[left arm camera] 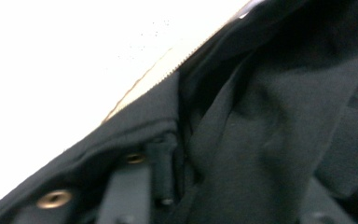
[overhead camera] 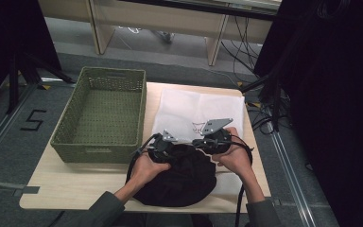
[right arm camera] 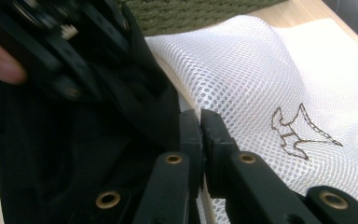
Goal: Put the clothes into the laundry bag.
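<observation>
A black garment [overhead camera: 179, 182] lies bunched at the table's near edge, its far side against a white mesh bag [overhead camera: 194, 106] with a small brown emblem. My left gripper [overhead camera: 172, 149] is pushed into the garment's far left side. In the left gripper view a thick fold of the black cloth [left arm camera: 270, 116] fills the space between the jaws [left arm camera: 242, 172], with the bag's tan-edged rim [left arm camera: 168, 70] just beyond. My right gripper [right arm camera: 200, 122] is shut on the mesh bag's edge [right arm camera: 261, 74], with the black cloth [right arm camera: 74, 154] beside it. In the high view it [overhead camera: 197, 142] sits to the garment's far right.
A green woven basket [overhead camera: 99, 146] stands on the left half of the wooden table [overhead camera: 75, 184] and is seen again [right arm camera: 191, 14] in the right gripper view. Dark curtains and cables flank the table on the right.
</observation>
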